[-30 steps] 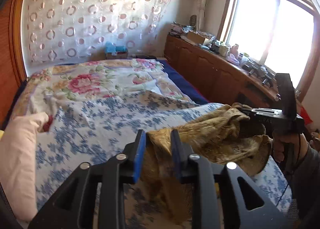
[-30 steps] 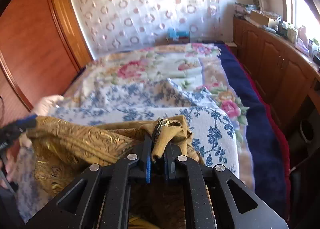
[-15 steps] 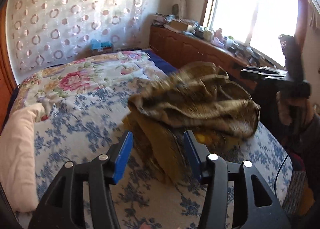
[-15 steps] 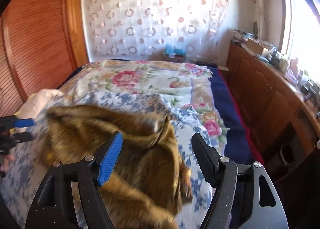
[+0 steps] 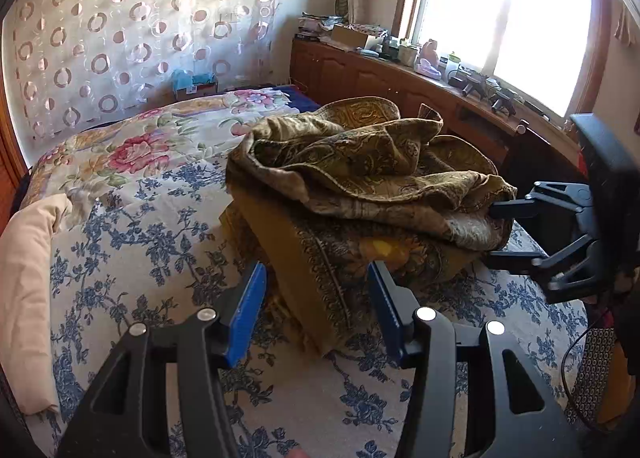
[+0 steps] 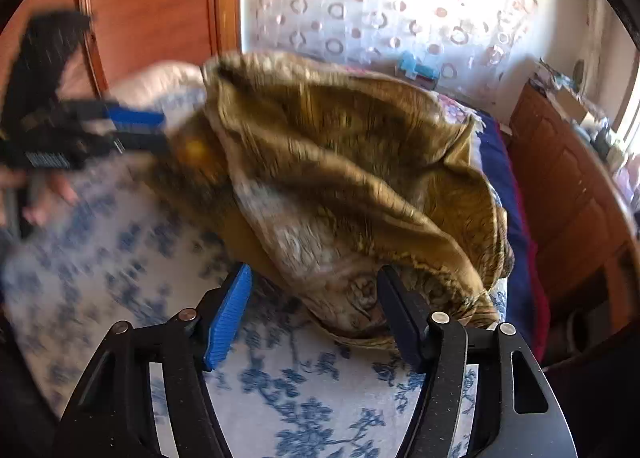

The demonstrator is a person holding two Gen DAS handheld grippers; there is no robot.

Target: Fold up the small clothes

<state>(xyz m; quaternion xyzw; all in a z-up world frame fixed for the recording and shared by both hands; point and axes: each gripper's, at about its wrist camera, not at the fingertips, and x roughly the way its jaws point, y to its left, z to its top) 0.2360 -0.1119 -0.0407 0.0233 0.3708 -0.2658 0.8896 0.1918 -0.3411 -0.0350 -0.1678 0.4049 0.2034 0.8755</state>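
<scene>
a bed [image 5: 168,242] under a white cover with blue flowers [image 6: 304,410]; farther back, toward 12 o'clock, a second spread with big pink roses [image 5: 132,150], and a dark blue blanket [image 6: 500,178] along the edge at 3 o'clock. directly on the blue-flowered cover, near the middle, an olive-gold patterned cloth [image 5: 360,186] in a loose crumpled heap, upper layers puffed over a flatter part below. at 9 o'clock of the heap, a pale pink pillow [image 5: 24,290] along the side of the bed, well apart from the cloth.
</scene>
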